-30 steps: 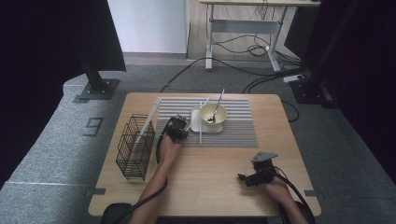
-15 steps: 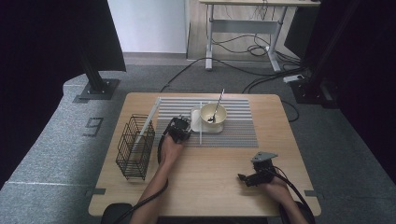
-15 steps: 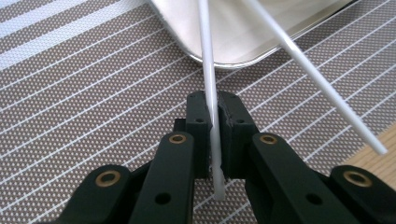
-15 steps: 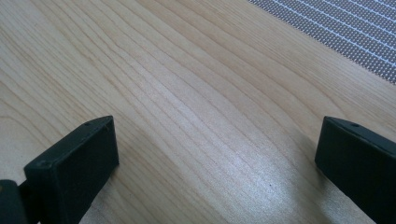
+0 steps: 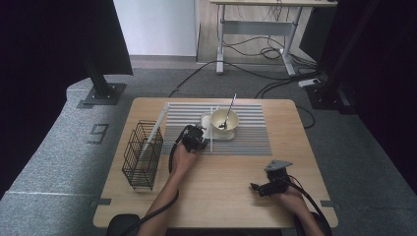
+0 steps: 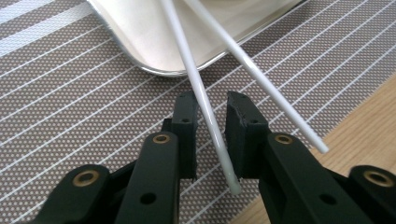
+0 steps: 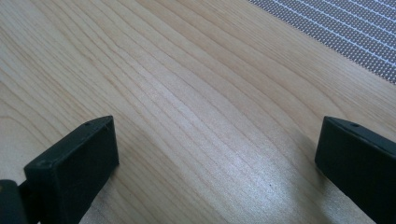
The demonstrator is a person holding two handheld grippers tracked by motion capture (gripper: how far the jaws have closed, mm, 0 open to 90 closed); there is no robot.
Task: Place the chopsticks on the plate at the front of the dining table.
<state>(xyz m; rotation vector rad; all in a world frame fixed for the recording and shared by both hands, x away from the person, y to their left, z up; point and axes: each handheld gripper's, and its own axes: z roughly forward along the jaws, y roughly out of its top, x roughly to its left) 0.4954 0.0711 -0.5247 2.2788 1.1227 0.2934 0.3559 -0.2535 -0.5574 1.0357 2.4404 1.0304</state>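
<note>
Now a white chopstick (image 6: 205, 107) is seen between the jaws of the left gripper (image 6: 208, 135), its tip just below them, the jaws standing narrowly apart on either side and not clamped on it. A second chopstick (image 6: 261, 84) is laid beside it, crossing the striped placemat (image 6: 70, 102) from the metal tray (image 6: 140, 32). The right gripper (image 7: 215, 154) is held wide open over the bare wooden table (image 7: 187, 70), well apart from the cream bowl (image 5: 224, 119) and wire basket (image 5: 141, 156).

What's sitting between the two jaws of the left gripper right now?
One white chopstick runs between the left gripper's jaws over the striped mat, seen in the left gripper view; the second chopstick lies outside them.
</note>
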